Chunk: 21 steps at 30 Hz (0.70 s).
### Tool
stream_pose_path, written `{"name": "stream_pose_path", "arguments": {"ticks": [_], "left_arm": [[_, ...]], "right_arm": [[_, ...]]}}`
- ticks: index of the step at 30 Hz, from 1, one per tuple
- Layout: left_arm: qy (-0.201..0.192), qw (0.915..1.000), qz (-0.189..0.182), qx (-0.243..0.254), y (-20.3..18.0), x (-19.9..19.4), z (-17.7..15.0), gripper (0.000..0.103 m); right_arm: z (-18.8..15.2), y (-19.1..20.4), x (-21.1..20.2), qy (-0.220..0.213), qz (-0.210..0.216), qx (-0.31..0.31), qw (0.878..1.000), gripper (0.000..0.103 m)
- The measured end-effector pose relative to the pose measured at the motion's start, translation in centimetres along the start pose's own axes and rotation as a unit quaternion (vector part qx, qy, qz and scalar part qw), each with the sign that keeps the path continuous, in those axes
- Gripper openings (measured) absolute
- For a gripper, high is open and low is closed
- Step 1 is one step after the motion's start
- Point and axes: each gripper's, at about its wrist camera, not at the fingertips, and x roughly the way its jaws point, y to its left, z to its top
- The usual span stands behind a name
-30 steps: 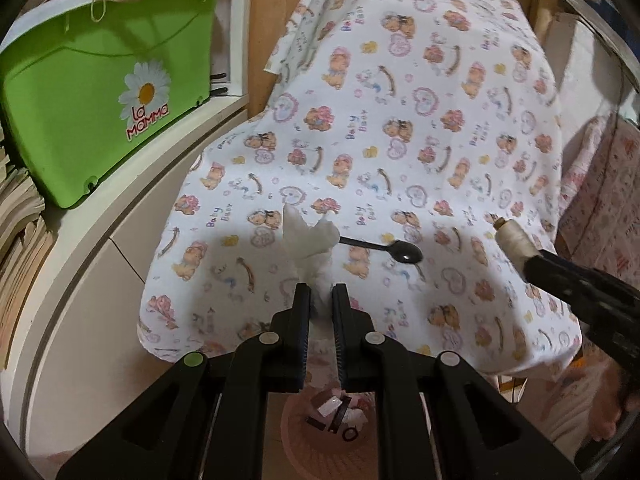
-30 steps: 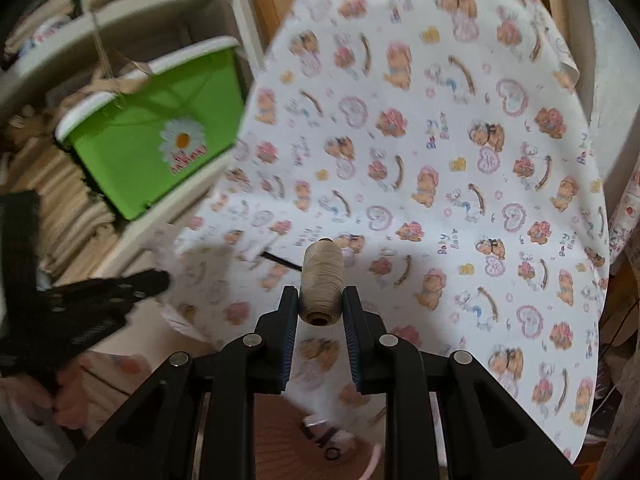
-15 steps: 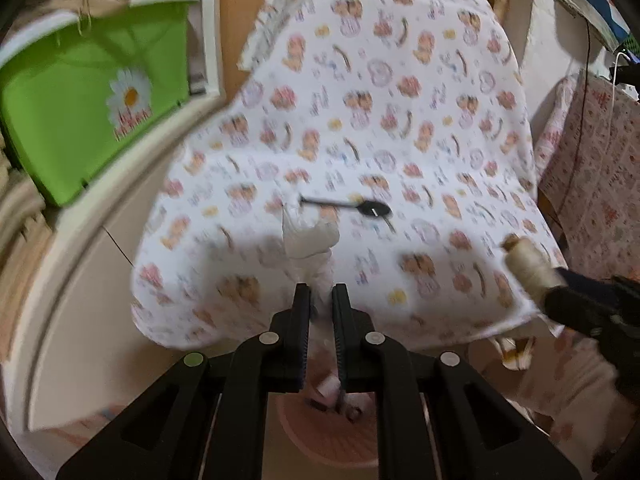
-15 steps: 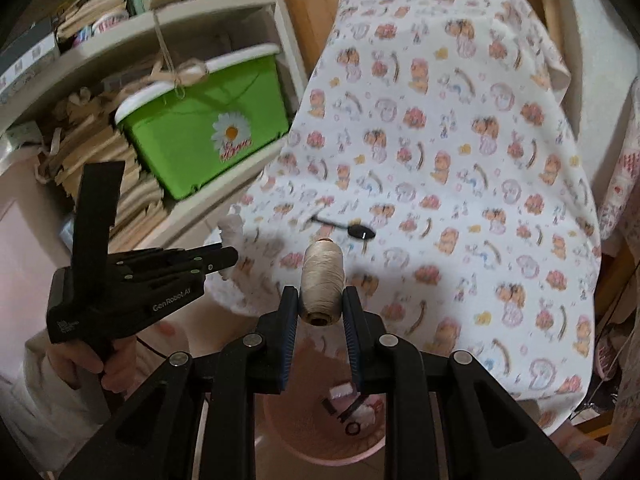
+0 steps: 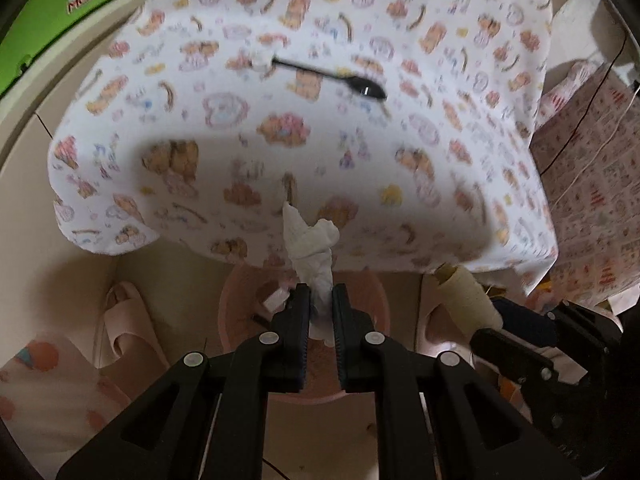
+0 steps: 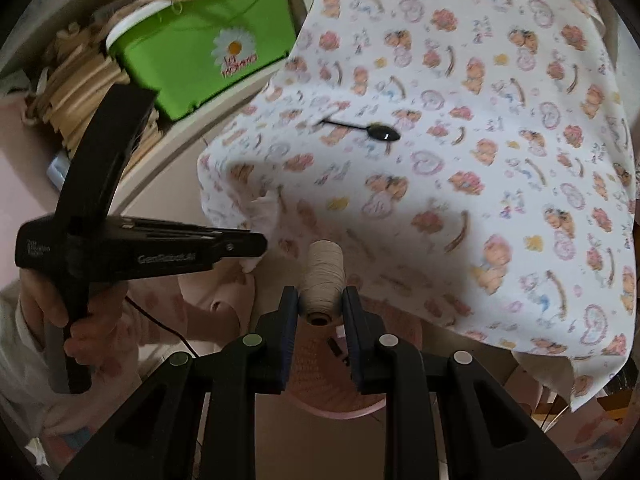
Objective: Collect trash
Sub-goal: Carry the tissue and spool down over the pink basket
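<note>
Clamped on crumpled white tissue (image 5: 310, 248) and beige thread spool (image 6: 322, 276), both grippers (image 5: 320, 312) (image 6: 320, 312) poised directly above round pink plastic bin (image 6: 340, 400).

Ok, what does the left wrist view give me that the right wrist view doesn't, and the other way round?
Only the left wrist view shows pale pink slippers on the floor and red-patterned fabric at right. Only the right wrist view shows the whole green plastic bin with a daisy logo, stacked paper bags and the hand holding the left gripper. Both show the cartoon-print tablecloth, black plastic spoon, pink round basket, crumpled white tissue and beige thread spool in the right gripper.
</note>
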Motion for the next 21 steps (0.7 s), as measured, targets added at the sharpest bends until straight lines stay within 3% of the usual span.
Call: {"name": "stream_pose_path", "arguments": {"ticks": [8, 15, 21], "left_arm": [[0.049, 0.9969, 0.059, -0.016, 1.0, 4.9, -0.3, 0.010], [0.102, 0.9912, 0.078, -0.032, 2.2, 9.7, -0.9, 0.011], [0.132, 0.9866, 0.094, -0.016, 2.3, 12.9, -1.8, 0.011]], "right_arm": [[-1.7, 0.6, 4.6, 0.065, -0.027, -0.008, 0.997, 0.024], [-3.9, -0.2, 10.5, 0.133, -0.065, 0.007, 0.989, 0.024], [-6.2, -1.2, 14.9, 0.183, -0.064, 0.033, 0.981, 0.024]]}}
